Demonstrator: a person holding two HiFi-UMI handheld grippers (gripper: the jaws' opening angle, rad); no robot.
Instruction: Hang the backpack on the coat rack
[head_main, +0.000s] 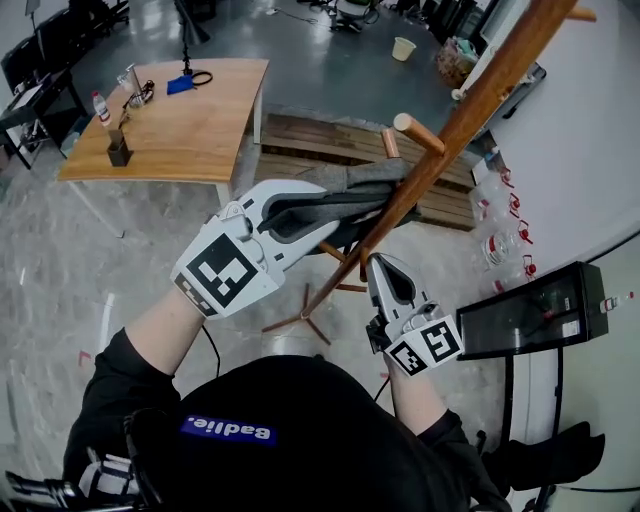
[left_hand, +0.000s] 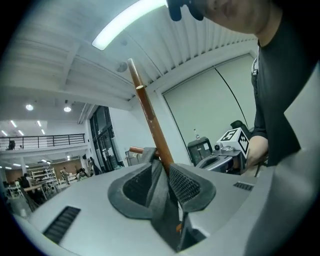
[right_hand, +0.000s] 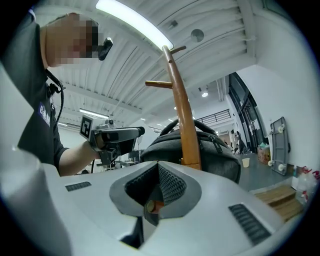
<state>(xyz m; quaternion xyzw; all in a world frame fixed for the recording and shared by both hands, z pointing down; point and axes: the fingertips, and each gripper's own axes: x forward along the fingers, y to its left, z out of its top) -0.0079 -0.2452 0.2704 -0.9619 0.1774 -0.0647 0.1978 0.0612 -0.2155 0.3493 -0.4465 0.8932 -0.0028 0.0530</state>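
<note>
Head view: your left gripper (head_main: 330, 215) reaches level toward the coat rack (head_main: 470, 100). Its tongs are spread wide around grey fabric of the backpack (head_main: 365, 180), which hangs against the slanting pole just under a round-tipped peg (head_main: 420, 132). Your right gripper (head_main: 378, 265) sits lower, with its tips right beside the pole. The bag's weight is all on one side of a slim stand, so I judge that a careless tug could tip it.

Left gripper view: a flat woven strap (left_hand: 162, 200) runs loose between the parted, mesh-textured pads and up toward a peg. If you pull back crookedly, the webbing may catch a pad edge and drag the loop off. The varnished wood looks smooth, so little would hold the strap in place.

Right gripper view: the tongs are drawn together, their pads meeting in a line. A small brown wooden end (right_hand: 152, 205) shows low in the slit, and you cannot tell whether it is pinched. Behind the pole bulges the soft, rounded backpack, with its zip and carry handle on top.
</note>
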